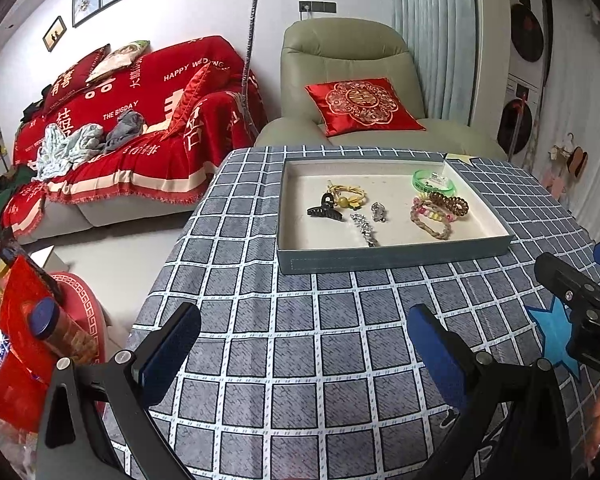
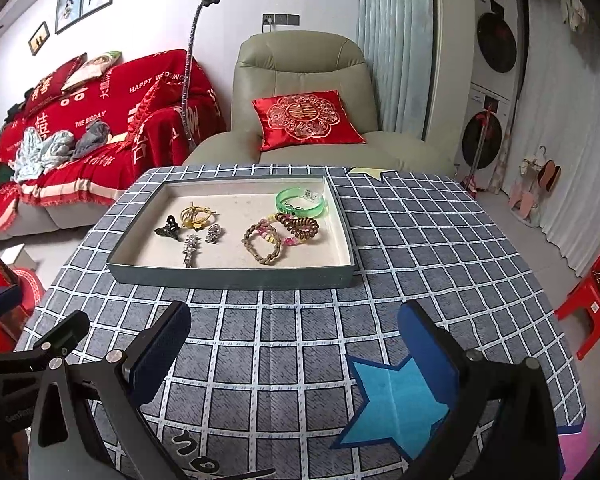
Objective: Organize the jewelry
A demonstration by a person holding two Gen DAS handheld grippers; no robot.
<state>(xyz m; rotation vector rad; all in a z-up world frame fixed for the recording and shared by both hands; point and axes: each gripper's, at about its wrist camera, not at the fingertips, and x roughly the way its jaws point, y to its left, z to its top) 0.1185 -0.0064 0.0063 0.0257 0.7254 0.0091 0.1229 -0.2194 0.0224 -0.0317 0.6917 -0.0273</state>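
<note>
A shallow grey-blue tray (image 2: 236, 278) is sitting on a table covered with a blue-grey checked cloth (image 2: 300, 340), toward its far side, in front of a pale green armchair (image 2: 300, 76) bearing a red embroidered cushion (image 2: 306, 118). Inside the tray, on its left half, a black claw clip (image 2: 169, 230), a yellow hair tie (image 2: 196, 216) and two silver hair clips (image 2: 191, 250) are lying close together; on the right half a green bangle (image 2: 300, 200), a brown spiral hair tie (image 2: 298, 226) and a braided beige bracelet (image 2: 265, 242) are overlapping one another. The left gripper (image 1: 304, 352) is hovering over the near cloth with its blue-padded fingers spread wide, grasping nothing. The right gripper (image 2: 294, 350) is doing likewise, fingers released, above a blue star sticker (image 2: 396, 404).
</note>
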